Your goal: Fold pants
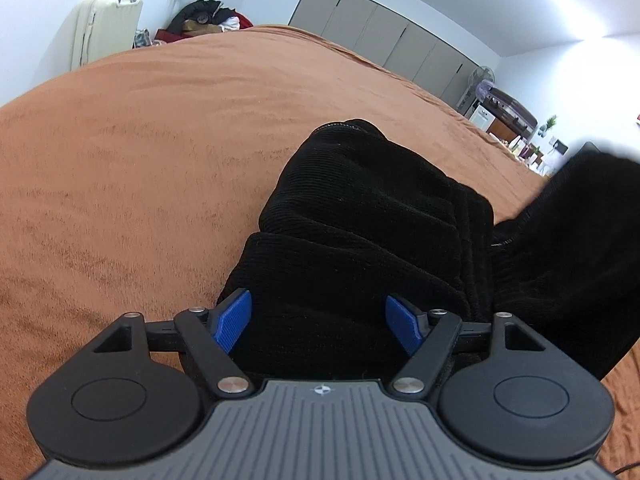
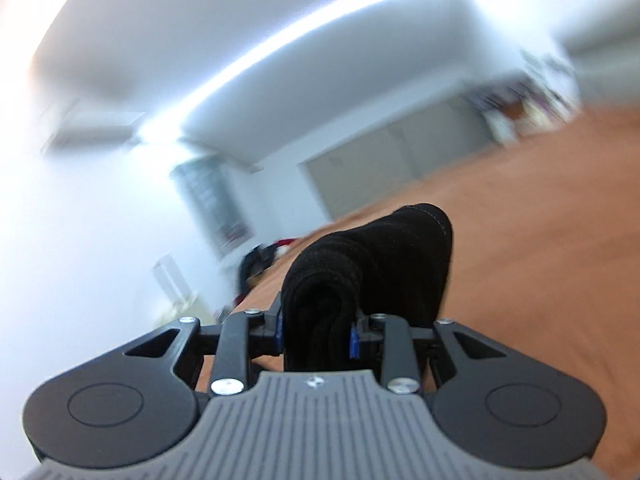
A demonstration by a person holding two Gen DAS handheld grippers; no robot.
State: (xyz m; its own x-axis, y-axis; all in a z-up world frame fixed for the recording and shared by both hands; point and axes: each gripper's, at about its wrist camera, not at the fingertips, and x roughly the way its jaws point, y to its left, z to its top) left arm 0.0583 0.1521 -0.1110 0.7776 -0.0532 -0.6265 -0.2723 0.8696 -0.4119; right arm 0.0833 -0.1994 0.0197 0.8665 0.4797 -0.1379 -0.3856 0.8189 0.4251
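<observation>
Black corduroy pants (image 1: 372, 216) lie bunched on an orange-brown bed cover (image 1: 140, 152). My left gripper (image 1: 318, 322) is open, its blue pads (image 1: 234, 322) wide apart over the near end of the pants. At the right edge of the left wrist view a part of the pants (image 1: 580, 232) rises off the bed. My right gripper (image 2: 316, 332) is shut on a thick bunch of the pants (image 2: 372, 264) and holds it above the bed cover (image 2: 540, 240). The right wrist view is blurred.
A cream suitcase (image 1: 106, 28) and a pile of clothes (image 1: 208, 20) stand beyond the bed's far left. Grey wardrobe doors (image 1: 384, 36) line the back wall. A fan (image 1: 480, 84) and shelves with clutter are at the right.
</observation>
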